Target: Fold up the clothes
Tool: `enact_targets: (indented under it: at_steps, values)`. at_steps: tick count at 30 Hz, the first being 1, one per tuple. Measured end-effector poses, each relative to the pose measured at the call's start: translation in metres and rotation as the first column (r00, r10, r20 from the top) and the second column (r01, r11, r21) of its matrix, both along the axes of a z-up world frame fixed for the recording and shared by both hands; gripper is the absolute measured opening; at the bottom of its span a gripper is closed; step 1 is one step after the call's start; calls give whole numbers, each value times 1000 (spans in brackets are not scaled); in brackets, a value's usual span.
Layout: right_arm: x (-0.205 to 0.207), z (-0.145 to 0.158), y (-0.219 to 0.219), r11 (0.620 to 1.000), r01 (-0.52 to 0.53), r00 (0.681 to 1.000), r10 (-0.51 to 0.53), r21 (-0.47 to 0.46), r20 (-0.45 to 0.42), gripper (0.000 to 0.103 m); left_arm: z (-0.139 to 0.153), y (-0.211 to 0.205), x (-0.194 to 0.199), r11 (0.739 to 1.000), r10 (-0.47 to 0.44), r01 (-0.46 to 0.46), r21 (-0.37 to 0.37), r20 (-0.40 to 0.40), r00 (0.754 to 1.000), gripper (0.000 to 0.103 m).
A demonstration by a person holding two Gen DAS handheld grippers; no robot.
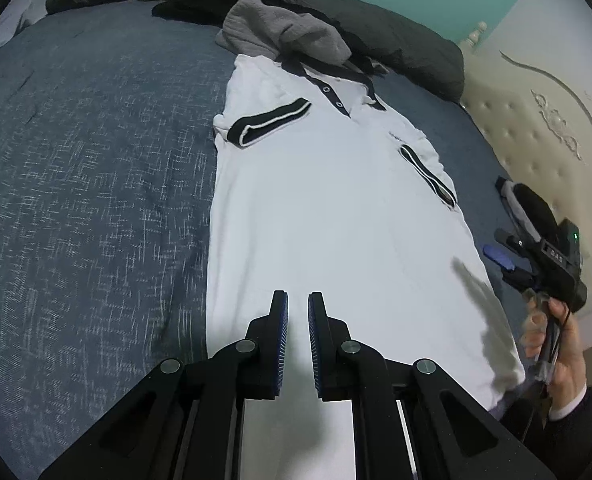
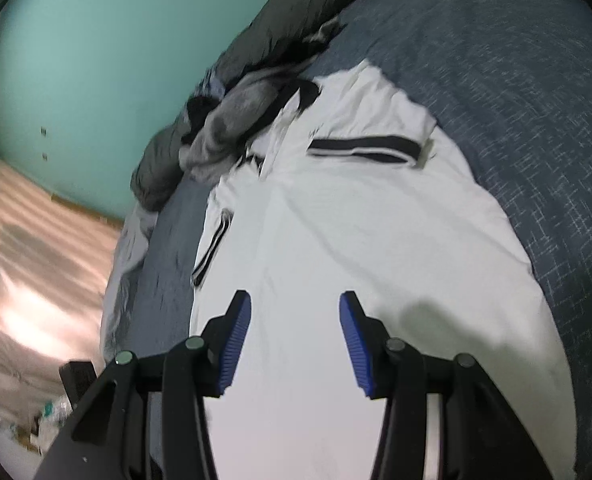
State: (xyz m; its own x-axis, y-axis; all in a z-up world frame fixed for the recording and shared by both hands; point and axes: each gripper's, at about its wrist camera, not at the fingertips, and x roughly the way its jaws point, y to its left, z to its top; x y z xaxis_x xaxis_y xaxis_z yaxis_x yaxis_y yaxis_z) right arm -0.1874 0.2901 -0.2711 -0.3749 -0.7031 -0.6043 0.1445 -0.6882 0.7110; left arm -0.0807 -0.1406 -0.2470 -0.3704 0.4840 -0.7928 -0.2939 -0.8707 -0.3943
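On the bed (image 1: 75, 160), a white polo shirt (image 1: 336, 208) lay flat (limp, light); hem corners looked best to pinch, left gripper (image 1: 298, 300) jaws narrowly parted, right gripper (image 2: 295, 300) wider, both empty.

I look into a home bedroom: a bed (image 1: 75, 152) under a blue-grey flecked cover fills the view, a cream tufted headboard (image 1: 536, 128) at one edge, clothes (image 1: 279, 32) heaped at its far edge against a teal wall (image 2: 95, 60), wood-look floor (image 2: 35, 260) beside it.

r tongs (image 2: 295, 300) open over white shirt (image 2: 336, 220)
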Motion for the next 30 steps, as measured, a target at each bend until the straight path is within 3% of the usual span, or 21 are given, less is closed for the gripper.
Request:
enact_targets:
  at_steps: [3,6,13,19,24,30]
  values:
    - [4,9,0,998,-45,999,44,51,24,47,6,-3,8,1000,-21,21,-12,3,1000,22]
    - [11,20,0,986,-95,995,92,137,28,47,10,-8,16,999,-40,40,-26,11,999,23]
    - [41,36,24,964,-140,990,132,225,49,47,3,-15,37,990,-110,115,-80,61,992,26]
    - [65,46,51,913,-169,985,165,372,44,47,1,-23,53,988,-128,135,-80,91,988,26]
    - [85,46,74,875,-188,982,175,447,70,47,1,-22,66,979,-161,171,-109,95,982,26]
    - [105,40,91,860,-214,977,181,464,117,47,-7,-21,76,971,-191,207,-118,130,973,26]
